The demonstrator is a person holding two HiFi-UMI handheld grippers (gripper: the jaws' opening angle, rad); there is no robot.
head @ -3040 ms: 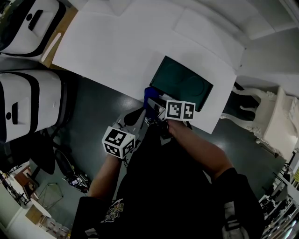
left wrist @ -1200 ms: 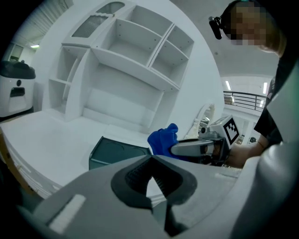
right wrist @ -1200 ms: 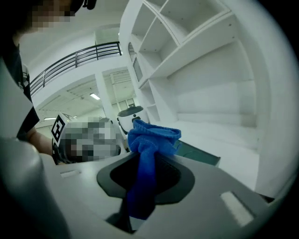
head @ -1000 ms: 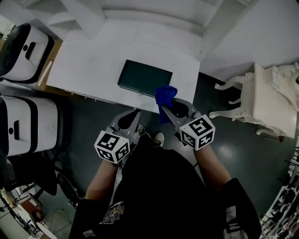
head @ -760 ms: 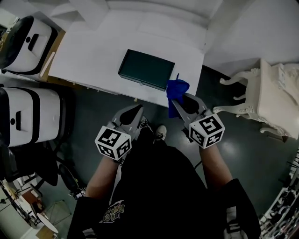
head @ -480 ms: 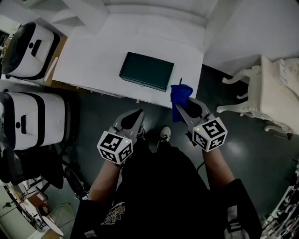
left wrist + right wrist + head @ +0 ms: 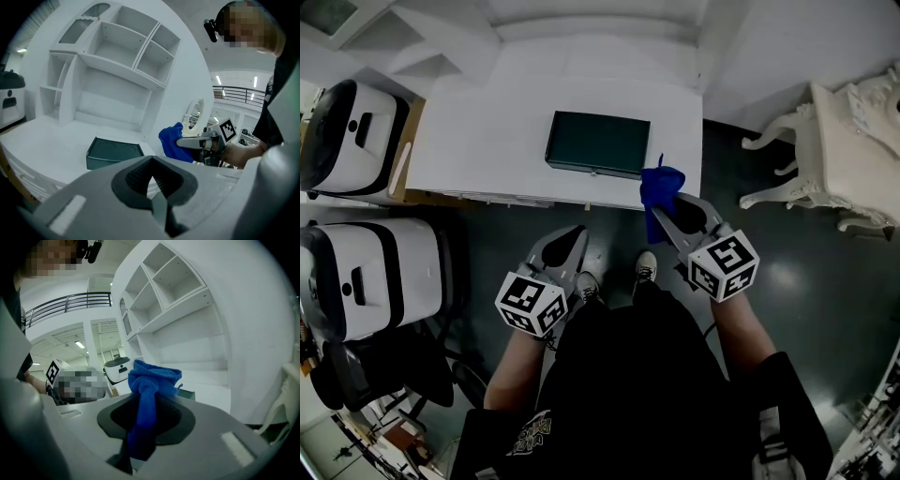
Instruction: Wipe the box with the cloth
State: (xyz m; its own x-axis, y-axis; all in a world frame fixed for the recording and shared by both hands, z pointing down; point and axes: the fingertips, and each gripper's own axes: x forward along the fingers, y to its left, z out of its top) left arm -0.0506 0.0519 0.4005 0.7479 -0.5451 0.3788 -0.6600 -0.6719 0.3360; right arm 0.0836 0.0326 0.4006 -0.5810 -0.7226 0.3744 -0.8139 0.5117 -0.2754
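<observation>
FROM ABOVE, L. TO R.: 2 rounded white machines w/ glossy black bands stand on the dark floor beside a flat white table. Nr the table's front edge lies 1 closed dark-green box, rect. and smooth, w/ a small clasp on its front side. Below the table edge is the left gripper, grey w/ ribbed black pads. Its jaws are closed together w/ nothing between them, and its marker cube sits by the person's hand. Just r. of the box, apart from it, the right gripper pinches 1 blue cloth. The cloth is soft, nubby fabric, bunched into a knob beyond the jaws w/ a tail hanging through them, held by the table's front r. corner. Far r.: 1 white carved-leg furniture piece. The left gripper view shows a white shelf unit behind the box.
</observation>
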